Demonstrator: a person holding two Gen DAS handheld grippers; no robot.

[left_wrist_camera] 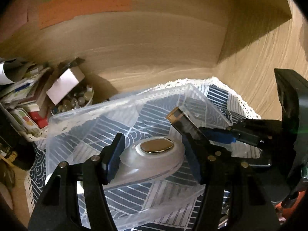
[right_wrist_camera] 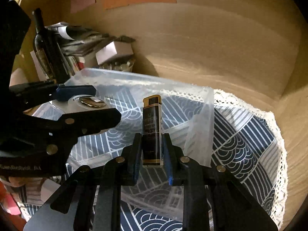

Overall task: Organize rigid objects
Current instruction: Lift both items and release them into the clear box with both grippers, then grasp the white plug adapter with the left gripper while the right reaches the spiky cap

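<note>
Pinching a small dark box (right_wrist_camera: pixel 151 132) by its lower sides, the right claw (right_wrist_camera: pixel 151 159) held it upright over the clear bin (right_wrist_camera: pixel 202 115), which sat on a patterned cloth (right_wrist_camera: pixel 250 140) on the worktop. That box looked light and stiff, its glossy faces probably slippery, so a grip low on the flat sides seemed sound. Spread wide, the left claw (left_wrist_camera: pixel 152 154) straddled a white disc (left_wrist_camera: pixel 154 163) with a shiny metal centre (left_wrist_camera: pixel 156 145), lying inside the bin; whether the pads touched it I could not tell. Smooth and rigid, the disc would likely be best taken across its rim. A bottle (right_wrist_camera: pixel 45 48) and clutter stood behind
</note>
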